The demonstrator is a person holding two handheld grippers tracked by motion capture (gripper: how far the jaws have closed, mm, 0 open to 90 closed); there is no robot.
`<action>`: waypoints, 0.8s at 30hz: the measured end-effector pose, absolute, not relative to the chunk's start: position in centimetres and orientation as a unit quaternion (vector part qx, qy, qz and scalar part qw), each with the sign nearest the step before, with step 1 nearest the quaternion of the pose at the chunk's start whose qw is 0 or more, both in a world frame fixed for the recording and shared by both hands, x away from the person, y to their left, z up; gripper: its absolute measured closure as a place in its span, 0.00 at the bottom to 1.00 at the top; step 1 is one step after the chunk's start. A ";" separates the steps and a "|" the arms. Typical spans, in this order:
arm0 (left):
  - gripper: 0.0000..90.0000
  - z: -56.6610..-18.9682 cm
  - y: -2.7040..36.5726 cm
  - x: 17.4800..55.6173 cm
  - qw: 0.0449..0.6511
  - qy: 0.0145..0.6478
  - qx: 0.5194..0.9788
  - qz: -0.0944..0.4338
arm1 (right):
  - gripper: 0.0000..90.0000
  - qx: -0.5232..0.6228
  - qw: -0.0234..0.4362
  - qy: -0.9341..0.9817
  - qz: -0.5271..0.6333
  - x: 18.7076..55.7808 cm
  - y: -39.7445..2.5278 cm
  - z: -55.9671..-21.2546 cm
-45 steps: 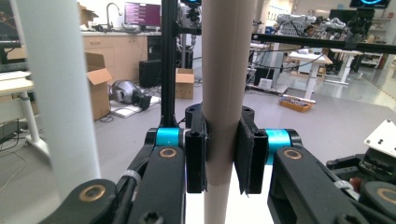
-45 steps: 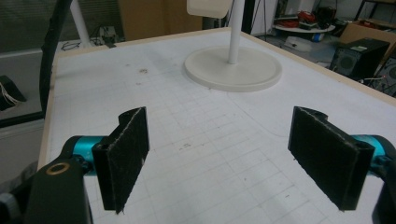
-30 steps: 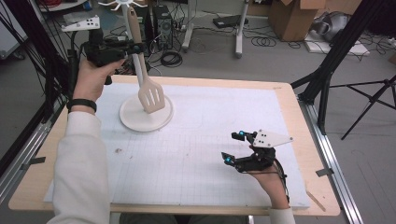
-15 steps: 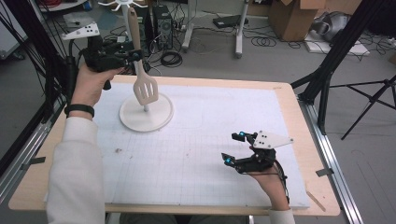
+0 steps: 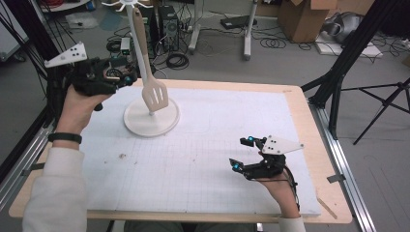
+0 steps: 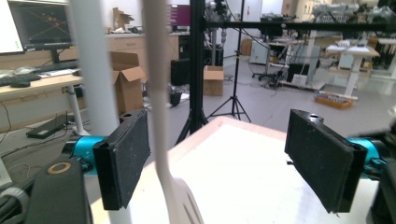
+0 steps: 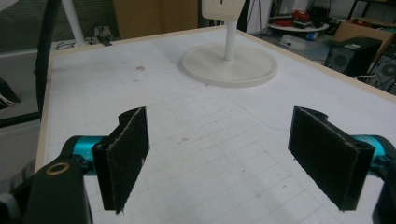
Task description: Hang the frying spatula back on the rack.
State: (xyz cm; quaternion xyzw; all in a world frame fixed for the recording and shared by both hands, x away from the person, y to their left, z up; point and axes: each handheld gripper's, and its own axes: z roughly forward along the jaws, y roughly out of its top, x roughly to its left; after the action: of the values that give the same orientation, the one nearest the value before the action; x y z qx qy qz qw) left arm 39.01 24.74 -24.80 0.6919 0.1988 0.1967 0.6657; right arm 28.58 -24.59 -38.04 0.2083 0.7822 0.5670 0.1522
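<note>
We see the left hand-held gripper (image 5: 126, 77) raised at the far left of the table (image 5: 290, 99), jaws wide apart w/ nothing clamped. In the left gripper view its own jaws stand well apart, and the slotted spatula (image 6: 161, 140) hangs between them, nearer the left-hand pad, not touching either as far as we can tell. The spatula (image 5: 153, 94) is pale, hanging from the hook ring at the top of the white stand (image 5: 151, 118), blade slightly tilted, just above the round base. The stand's pole passes behind the left-hand pad in that view.

The right hand-held gripper (image 5: 241, 153) sits low near the front right of the table, held by the right hand (image 5: 278, 186), jaws also spread, empty. In the right gripper view it looks across the white gridded mat (image 7: 196, 135) toward the stand base (image 7: 229, 65), well apart from it.

A small speck of debris lies on the mat at left-centre (image 5: 121, 155).
</note>
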 end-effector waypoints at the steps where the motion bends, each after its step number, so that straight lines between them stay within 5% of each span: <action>1: 0.23 -25.3 24.7 38.5 0.664 0.196 0.694 0.197 | 0.22 0.209 0.151 0.782 0.567 28.6 -24.6 -38.0; 24: 0.19 -34.6 21.9 30.3 0.667 0.148 0.711 0.166 | 0.21 0.205 0.160 0.786 0.560 28.5 -24.4 -38.3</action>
State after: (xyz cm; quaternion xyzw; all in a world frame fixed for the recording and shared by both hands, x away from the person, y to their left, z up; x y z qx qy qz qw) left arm 30.34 21.93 -34.55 0.7112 0.1476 0.1664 0.6669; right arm 28.51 -24.38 -38.31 0.2047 0.7863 0.5605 0.1601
